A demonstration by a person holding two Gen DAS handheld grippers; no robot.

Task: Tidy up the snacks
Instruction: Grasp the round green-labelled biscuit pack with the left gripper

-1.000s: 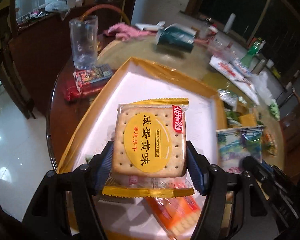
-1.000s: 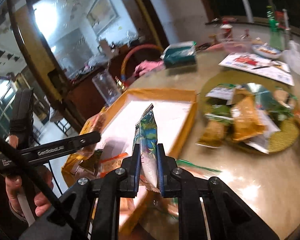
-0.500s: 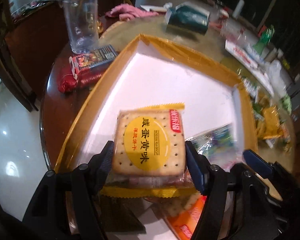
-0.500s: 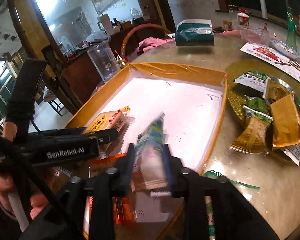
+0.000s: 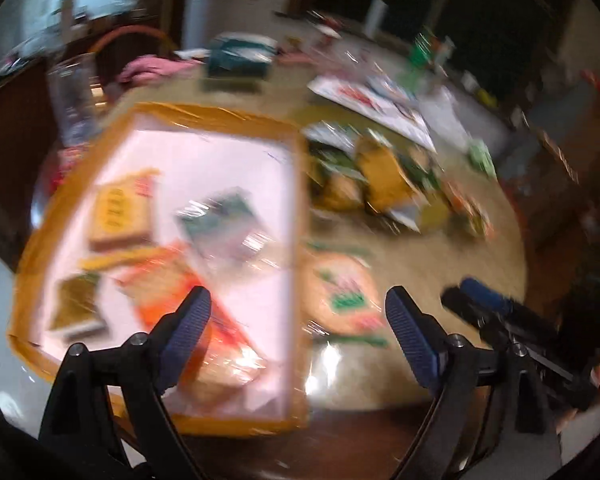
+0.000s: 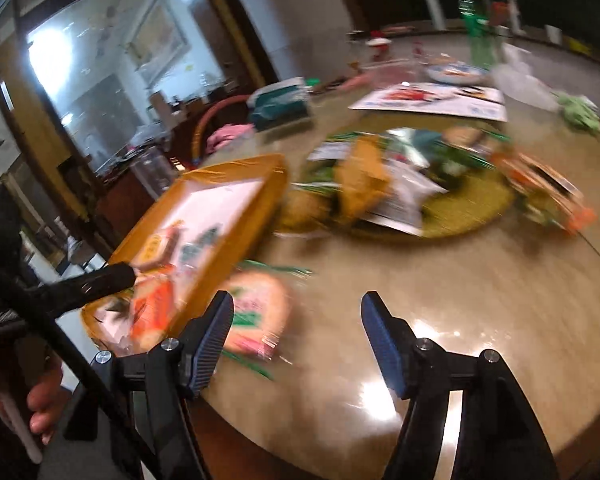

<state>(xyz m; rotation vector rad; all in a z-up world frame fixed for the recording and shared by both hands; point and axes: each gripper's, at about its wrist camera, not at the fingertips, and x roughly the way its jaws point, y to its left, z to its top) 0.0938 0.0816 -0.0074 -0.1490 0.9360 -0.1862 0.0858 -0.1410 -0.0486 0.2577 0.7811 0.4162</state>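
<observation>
Over the bench (image 5: 420, 272) edge, both hand-held grippers are empty. The left hand-held gripper (image 5: 298, 320) has its jaws spread about as wide as they go; they have just been opening, and nothing sits between them. The right hand-held gripper (image 6: 296, 332) has likewise just been opening, and its jaws stand well apart on nothing.

We find four or five packets in the tray (image 5: 296, 184): a yellow biscuit pack (image 5: 120, 212), a blue-green packet (image 5: 224, 224), an orange packet (image 5: 180, 292) and a dark one (image 5: 76, 308). A round cracker pack (image 5: 340, 292) lies on the bench just beside the tray's right wall. A heap of snacks (image 6: 380, 180) remains on the gold mat (image 6: 472, 204), well apart from the tray.

Risks, as we judge them: both views are smeared by motion, so a grab made now could land off-centre and crush the cracker pack or shove it against the tray wall. The slick wrappers could slide out of the pads. The two grippers sit near each other and could collide if both go for the cracker pack.

Pose: both grippers point forward and down at the bench, the left over the tray's near right corner, the right just beside it.
</observation>
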